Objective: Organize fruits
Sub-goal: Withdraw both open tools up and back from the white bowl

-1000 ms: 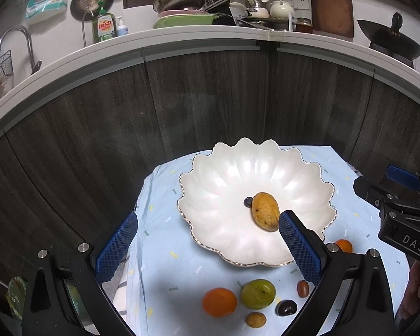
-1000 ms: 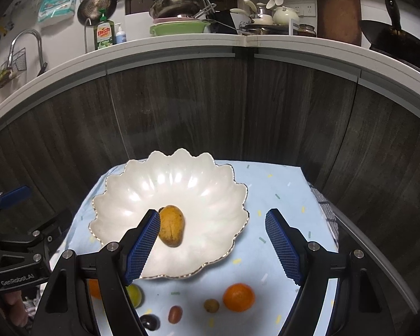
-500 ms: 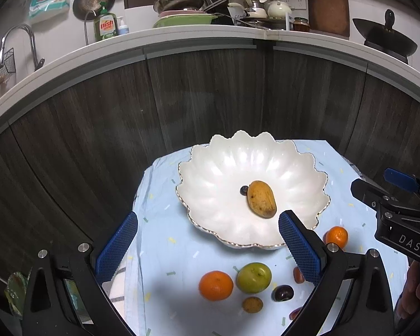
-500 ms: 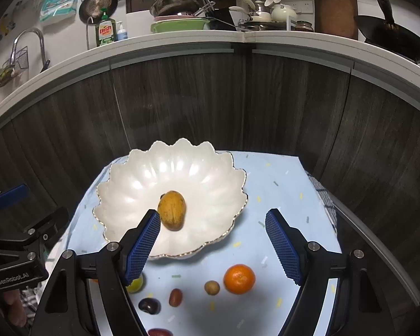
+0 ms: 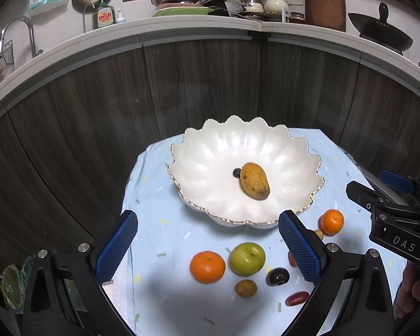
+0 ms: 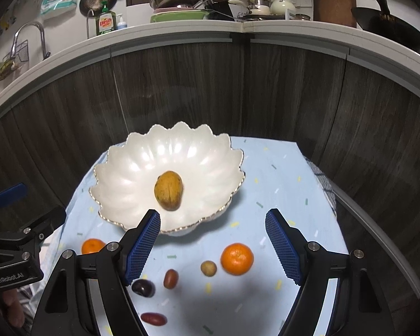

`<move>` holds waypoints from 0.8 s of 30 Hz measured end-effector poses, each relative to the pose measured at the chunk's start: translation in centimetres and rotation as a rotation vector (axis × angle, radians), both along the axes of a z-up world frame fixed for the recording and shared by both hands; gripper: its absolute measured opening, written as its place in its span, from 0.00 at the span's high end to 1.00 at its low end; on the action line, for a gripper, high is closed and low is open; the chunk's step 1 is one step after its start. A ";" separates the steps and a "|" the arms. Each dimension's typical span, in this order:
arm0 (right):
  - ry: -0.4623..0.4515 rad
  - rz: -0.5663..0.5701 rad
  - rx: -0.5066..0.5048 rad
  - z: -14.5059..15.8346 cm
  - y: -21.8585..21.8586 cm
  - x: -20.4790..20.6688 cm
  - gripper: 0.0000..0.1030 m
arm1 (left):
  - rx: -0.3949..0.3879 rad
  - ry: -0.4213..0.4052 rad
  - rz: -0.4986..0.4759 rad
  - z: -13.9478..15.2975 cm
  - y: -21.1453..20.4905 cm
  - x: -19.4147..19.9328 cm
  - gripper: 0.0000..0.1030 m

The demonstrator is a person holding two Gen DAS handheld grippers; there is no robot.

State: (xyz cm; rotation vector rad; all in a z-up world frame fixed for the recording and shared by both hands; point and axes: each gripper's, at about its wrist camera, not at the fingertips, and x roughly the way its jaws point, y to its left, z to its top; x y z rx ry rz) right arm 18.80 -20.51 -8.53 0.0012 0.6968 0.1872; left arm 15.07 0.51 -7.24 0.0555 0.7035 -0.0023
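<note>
Seen only from the left wrist: green apple (image 5: 247, 258) near, small dark berry (image 5: 236, 172) touching mango (image 5: 254, 180) farther off. Mango (image 6: 168, 190) lay in scalloped white bowl (image 6: 137, 168), long axis running near-right to far-left. Left gripper (image 5: 208, 247) and right gripper (image 6: 212, 247) wide open, empty.

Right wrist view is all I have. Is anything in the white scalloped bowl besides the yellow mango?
Observer: Yes, a small dark berry lies beside the yellow mango in the white scalloped bowl.
Operator: Any fruit on the cloth hidden from me?
Observer: A round green apple, on the light blue cloth next to an orange mandarin.
Operator: Left gripper?
Observer: The left gripper is open, with nothing held between its fingers.
</note>
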 end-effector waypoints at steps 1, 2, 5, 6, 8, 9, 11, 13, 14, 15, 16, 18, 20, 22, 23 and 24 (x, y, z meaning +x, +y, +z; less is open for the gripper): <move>0.002 0.001 -0.001 -0.2 -0.1 -0.1 0.24 | 0.001 0.003 -0.001 -0.3 0.0 -0.2 0.01; 0.005 0.001 -0.002 -0.4 -0.1 -0.2 0.24 | 0.003 0.006 -0.002 -0.5 -0.1 -0.3 0.01; 0.012 0.005 -0.007 -0.9 -0.2 -0.4 0.24 | 0.004 0.015 -0.006 -1.3 -0.3 -0.7 0.01; 0.013 0.005 -0.008 -1.1 -0.2 -0.5 0.24 | 0.005 0.020 -0.008 -1.5 -0.4 -0.8 0.01; 0.016 0.006 -0.011 -1.4 -0.3 -0.7 0.24 | 0.006 0.027 -0.010 -2.0 -0.5 -0.9 0.01; 0.017 0.007 -0.013 -1.5 -0.3 -0.7 0.24 | 0.006 0.031 -0.011 -2.2 -0.5 -0.9 0.01; 0.021 0.010 -0.013 -1.9 -0.3 -0.9 0.24 | 0.004 0.041 -0.014 -2.8 -0.7 -1.0 0.01; 0.029 0.014 -0.015 -2.4 -0.2 -1.0 0.24 | 0.005 0.048 -0.018 -3.3 -0.8 -1.2 0.01; 0.032 0.016 -0.016 -2.6 -0.2 -1.1 0.24 | 0.006 0.051 -0.020 -3.5 -0.8 -1.2 0.01; 0.037 0.017 -0.016 -2.8 -0.2 -1.1 0.24 | 0.007 0.054 -0.020 -3.7 -0.8 -1.2 0.01; 0.040 0.018 -0.016 -3.0 -0.2 -1.2 0.24 | 0.008 0.056 -0.021 -3.9 -0.8 -1.3 0.01; 0.045 0.018 -0.017 -3.4 -0.3 -1.3 0.24 | 0.010 0.059 -0.024 -4.2 -0.9 -1.4 0.01; 0.050 0.020 -0.017 -3.8 -0.3 -1.3 0.24 | 0.012 0.058 -0.028 -4.3 -1.0 -1.6 0.01; 0.052 0.021 -0.017 -4.0 -0.4 -1.5 0.24 | 0.013 0.057 -0.031 -4.5 -1.1 -1.6 0.01; 0.053 0.022 -0.018 -4.1 -0.4 -1.5 0.24 | 0.013 0.058 -0.034 -4.6 -1.1 -1.7 0.02; 0.054 0.022 -0.018 -4.2 -0.4 -1.5 0.24 | 0.013 0.059 -0.037 -4.7 -1.1 -1.7 0.02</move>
